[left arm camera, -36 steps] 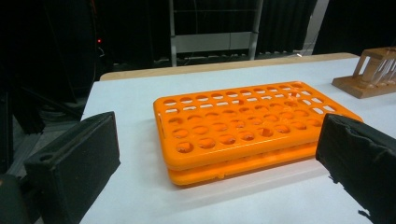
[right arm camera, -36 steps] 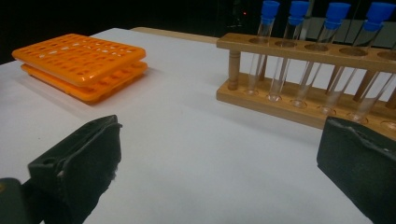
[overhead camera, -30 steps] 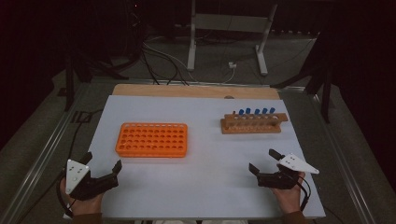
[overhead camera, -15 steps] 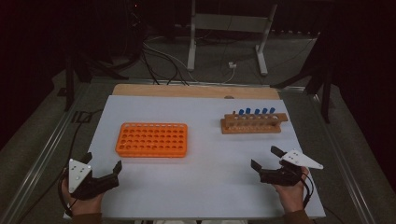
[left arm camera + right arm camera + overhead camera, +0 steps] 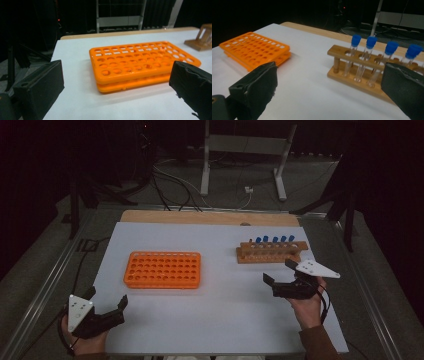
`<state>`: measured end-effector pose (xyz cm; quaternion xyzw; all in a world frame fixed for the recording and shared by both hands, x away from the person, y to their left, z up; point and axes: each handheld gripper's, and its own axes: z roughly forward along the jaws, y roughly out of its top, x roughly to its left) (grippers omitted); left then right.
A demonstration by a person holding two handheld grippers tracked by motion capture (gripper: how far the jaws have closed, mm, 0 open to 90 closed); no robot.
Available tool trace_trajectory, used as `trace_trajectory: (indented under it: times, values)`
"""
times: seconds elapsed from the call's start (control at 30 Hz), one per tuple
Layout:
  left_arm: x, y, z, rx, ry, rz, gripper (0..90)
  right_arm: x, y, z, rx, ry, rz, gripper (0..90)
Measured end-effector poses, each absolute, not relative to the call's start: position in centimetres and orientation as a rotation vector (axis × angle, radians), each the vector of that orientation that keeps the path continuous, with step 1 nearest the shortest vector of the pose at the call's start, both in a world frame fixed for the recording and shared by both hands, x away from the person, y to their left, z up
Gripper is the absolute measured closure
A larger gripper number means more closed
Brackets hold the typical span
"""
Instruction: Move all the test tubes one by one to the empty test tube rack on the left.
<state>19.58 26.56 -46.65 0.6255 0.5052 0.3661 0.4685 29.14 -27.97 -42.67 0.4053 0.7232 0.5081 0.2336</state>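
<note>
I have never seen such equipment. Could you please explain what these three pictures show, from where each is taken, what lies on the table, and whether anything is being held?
There is no machine arm here: a person holds a hand tool with two black jaws in each hand. The high view looks down on the table; the left gripper is at bottom left, the right gripper at right. The other two pictures come from small cameras riding on each tool, looking along its jaws. On the white table lie an empty orange rack with many holes and a wooden rack holding blue-capped tubes. Both grippers are open and hold nothing. The right one points towards the wooden rack.
</note>
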Motion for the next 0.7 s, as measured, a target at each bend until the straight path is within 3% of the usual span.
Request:
trace_trajectory:
  times: [0.57,0.7]
  values:
    - [19.7,26.8,-47.2,1.520,1.275,0.882,0.8,36.3,-31.6,-40.9,1.244,1.944,1.246,9.8]
    - [19.8,27.2,-47.3,1.489,1.292,0.845,0.8,37.7,-33.3,-40.0,1.302,1.900,1.249,16.2]
